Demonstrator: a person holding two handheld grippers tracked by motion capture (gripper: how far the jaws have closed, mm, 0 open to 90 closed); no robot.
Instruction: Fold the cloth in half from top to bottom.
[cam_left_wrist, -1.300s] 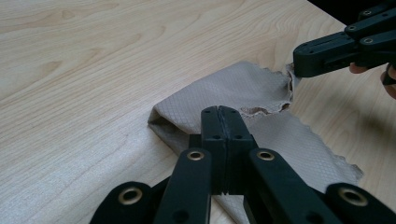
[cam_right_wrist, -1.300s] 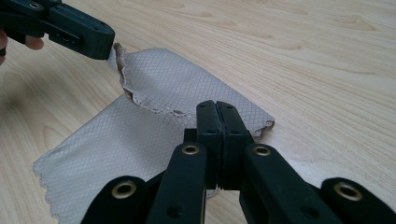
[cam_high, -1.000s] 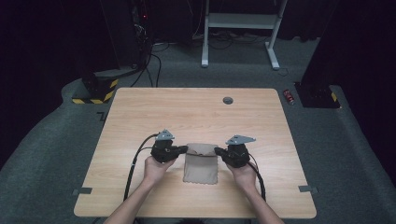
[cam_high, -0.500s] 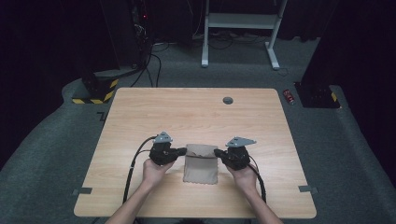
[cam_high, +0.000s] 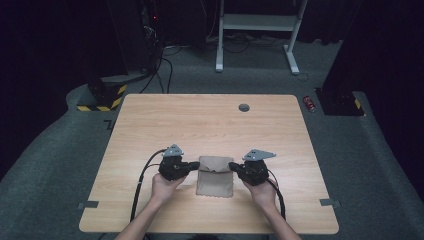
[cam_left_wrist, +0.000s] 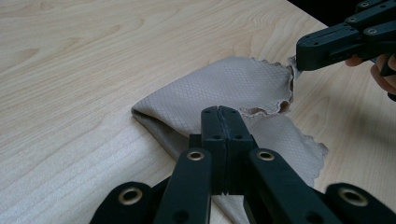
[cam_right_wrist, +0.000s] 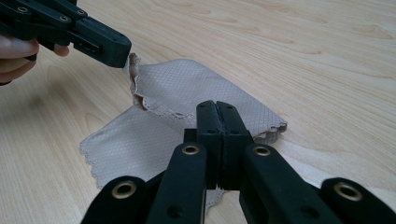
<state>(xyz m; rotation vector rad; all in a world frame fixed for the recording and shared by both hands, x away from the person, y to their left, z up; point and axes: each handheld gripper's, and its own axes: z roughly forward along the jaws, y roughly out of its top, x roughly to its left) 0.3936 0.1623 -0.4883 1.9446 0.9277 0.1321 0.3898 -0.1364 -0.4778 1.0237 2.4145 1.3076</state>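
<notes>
A beige cloth (cam_high: 215, 181) with a fine grid weave and scalloped edges lies near the front middle of the wooden table (cam_high: 200, 120), its far part folded over toward me. My left gripper (cam_high: 198, 164) is shut on the cloth's far left corner. My right gripper (cam_high: 231, 165) is shut on the far right corner. In the left gripper view my own jaws (cam_left_wrist: 219, 110) meet on the cloth (cam_left_wrist: 243, 84), and the right gripper (cam_left_wrist: 299, 59) pinches a raised corner. In the right gripper view my own jaws (cam_right_wrist: 216, 105) are closed on the cloth (cam_right_wrist: 187, 84), with the left gripper (cam_right_wrist: 125, 53) lifting its corner.
A round grey grommet (cam_high: 244, 107) sits in the table's far middle. Black cables trail from both grippers toward the front edge. On the floor beyond are a red object (cam_high: 310, 103), a yellow-and-black striped base (cam_high: 102, 98) and a white desk frame (cam_high: 255, 22).
</notes>
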